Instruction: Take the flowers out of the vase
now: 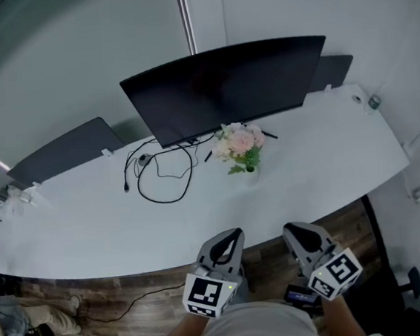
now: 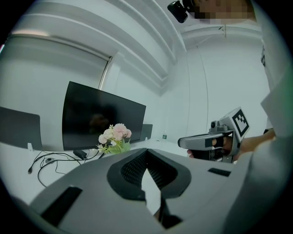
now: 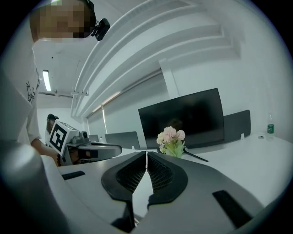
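While both tools hang side by side over the wooden floor (image 1: 119, 300), short of the near edge of the white desk (image 1: 323, 181), the flowers (image 1: 239, 144) stand well ahead of them. They are a bunch of pink and cream blooms with green leaves, upright in a small pale vase (image 1: 251, 172) about mid-desk. The left gripper (image 1: 234, 235) has its jaws pressed together with nothing between them, as its own view shows. The right gripper (image 1: 291, 229) likewise has its jaws closed tip to tip and empty.

Just behind the flowers is a wide dark monitor (image 1: 224, 87) with its screen off; in the head view its lower edge comes close above the blooms. To the left of the vase a black cable (image 1: 159, 178) lies in loose loops on the desk and runs back under the monitor. A thin dark stick (image 1: 268, 134), too small to identify, lies on the desk just to the right of the flowers, near the foot of the monitor.

Along the far edge of the desk stands a dark divider panel (image 1: 63, 150) to the left, and a second panel (image 1: 334, 71) shows behind the monitor's right end. A small bottle (image 1: 374, 101) stands near the far right corner, well apart from the vase. In each gripper view the other gripper shows off to the side, and the flowers appear just above the closed jaw tips, in front of the monitor.
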Available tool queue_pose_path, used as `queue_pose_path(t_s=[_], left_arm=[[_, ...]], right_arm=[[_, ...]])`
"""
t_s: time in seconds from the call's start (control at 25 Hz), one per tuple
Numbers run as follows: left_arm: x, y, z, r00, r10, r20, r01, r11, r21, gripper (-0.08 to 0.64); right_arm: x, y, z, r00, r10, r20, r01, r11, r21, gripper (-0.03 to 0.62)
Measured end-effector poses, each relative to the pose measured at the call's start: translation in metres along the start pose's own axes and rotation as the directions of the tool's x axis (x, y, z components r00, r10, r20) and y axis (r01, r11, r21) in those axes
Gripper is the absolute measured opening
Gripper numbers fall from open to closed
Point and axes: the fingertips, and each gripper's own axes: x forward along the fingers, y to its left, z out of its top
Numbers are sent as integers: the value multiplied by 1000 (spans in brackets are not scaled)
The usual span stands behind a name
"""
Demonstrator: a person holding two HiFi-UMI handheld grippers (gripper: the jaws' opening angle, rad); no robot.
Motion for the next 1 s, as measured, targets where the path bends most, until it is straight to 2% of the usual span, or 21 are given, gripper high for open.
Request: queue_pose_path(t_s=[0.2,0.48,0.64,1.0], left_arm=[[25,27,9,999,-36,5,36,999,16,3],[50,33,16,998,-66,-5,66,998,8,3],[62,37,16,999,-45,5,45,999,14,3],[88,42,2,999,-2,-44,1,1000,-17,3]], right_arm=[[30,-15,13,1000,-28,-2,28,1000,7,32],[45,-36,23,999,-37,-5,37,999,28,32],[53,-50,28,1000,-26,-6,26,999,31,32],[73,-79,30,998,28,-50,-26,999,34,32]])
